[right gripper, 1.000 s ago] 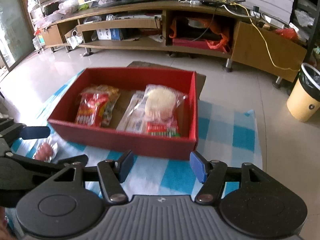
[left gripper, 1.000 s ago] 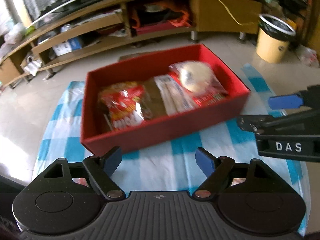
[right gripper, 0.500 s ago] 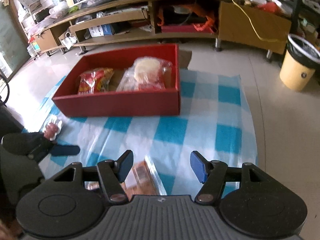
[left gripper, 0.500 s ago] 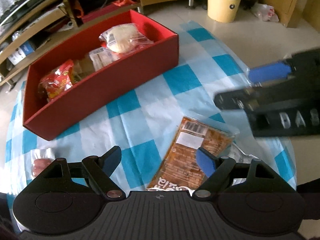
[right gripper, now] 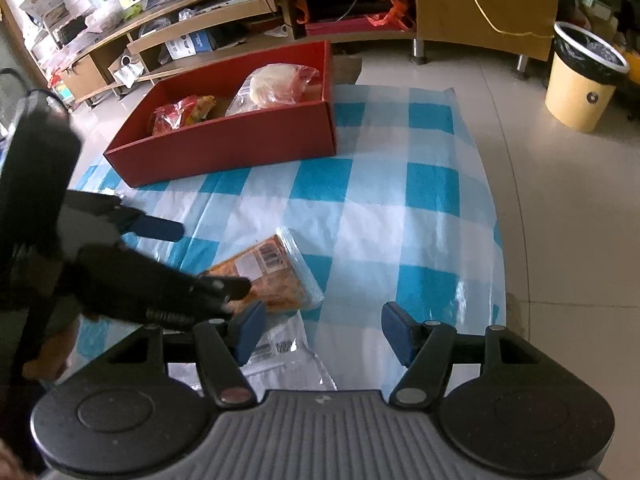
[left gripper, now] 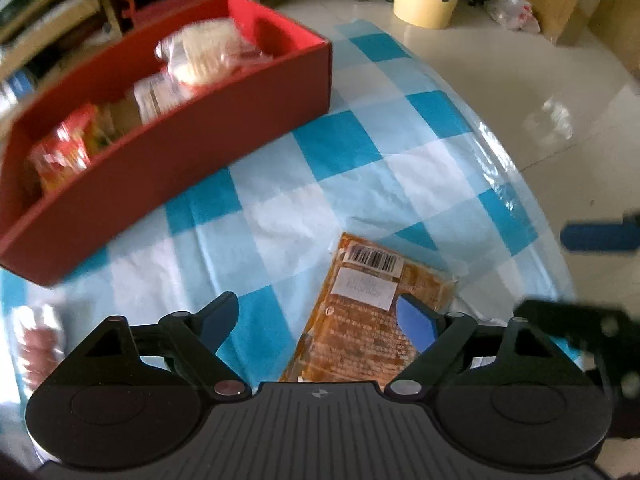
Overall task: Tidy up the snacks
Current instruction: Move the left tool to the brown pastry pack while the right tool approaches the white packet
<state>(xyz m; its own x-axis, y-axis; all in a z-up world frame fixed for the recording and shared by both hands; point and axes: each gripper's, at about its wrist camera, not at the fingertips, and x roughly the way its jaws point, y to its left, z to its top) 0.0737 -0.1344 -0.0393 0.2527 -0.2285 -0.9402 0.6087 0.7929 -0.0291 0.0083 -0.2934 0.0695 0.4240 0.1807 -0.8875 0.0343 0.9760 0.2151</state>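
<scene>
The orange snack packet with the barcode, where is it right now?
The orange snack packet lies flat on the checkered cloth, outside the red box, just ahead of the open left gripper.

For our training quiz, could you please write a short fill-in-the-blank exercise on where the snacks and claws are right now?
1. The orange snack packet lies on the blue-and-white ______ cloth.
2. The round white snack sits inside the ______ box.
3. The left claw is ______, with nothing between its fingers.
4. The yellow bin stands on the ______, off the cloth.

Missing words: checked; red; open; floor
</scene>
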